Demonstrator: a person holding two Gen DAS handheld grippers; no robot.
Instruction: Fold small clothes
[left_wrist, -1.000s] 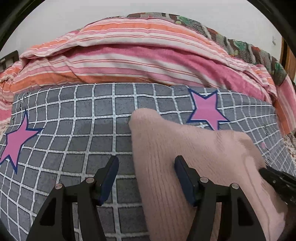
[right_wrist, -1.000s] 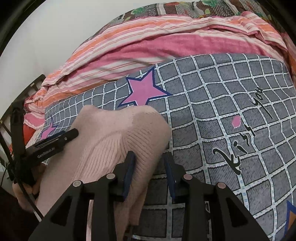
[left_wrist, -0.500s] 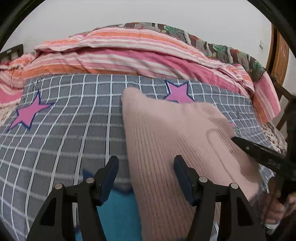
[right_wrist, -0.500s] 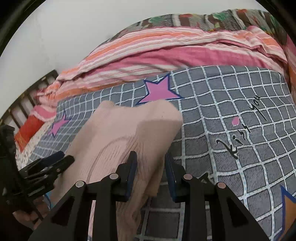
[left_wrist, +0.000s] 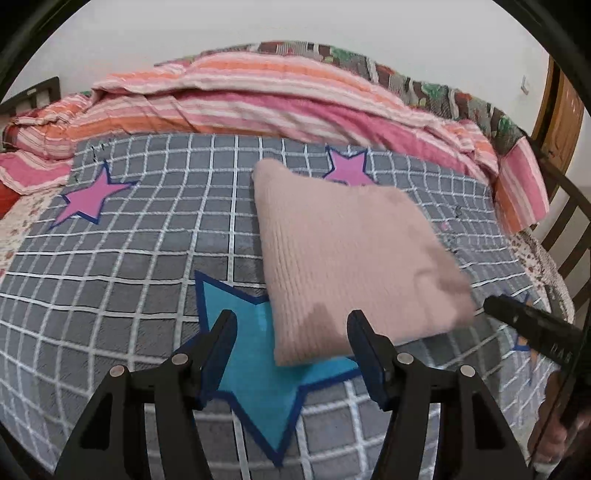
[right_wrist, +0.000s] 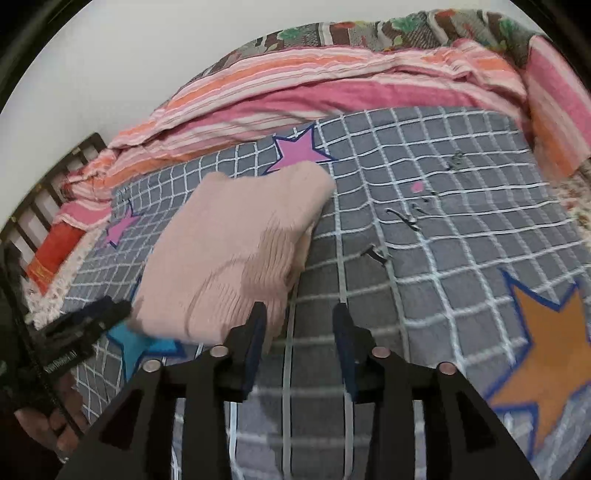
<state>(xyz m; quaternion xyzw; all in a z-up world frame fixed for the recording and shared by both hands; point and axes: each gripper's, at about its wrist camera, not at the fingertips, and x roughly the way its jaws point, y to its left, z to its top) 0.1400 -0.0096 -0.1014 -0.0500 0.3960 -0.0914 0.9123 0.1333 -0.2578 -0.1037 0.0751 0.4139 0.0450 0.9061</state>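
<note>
Since a second ago our right gripper (right_wrist: 299, 328) released the pink sweater (left_wrist: 347, 258); both jaws spread, left gripper (left_wrist: 291, 339) empty. Fold looks finished; next, set it aside.

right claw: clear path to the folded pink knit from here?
Probably yes. The right claw is open beside the pink knit's near edge, with only bare checked blanket between them; it looks unblocked.
</note>
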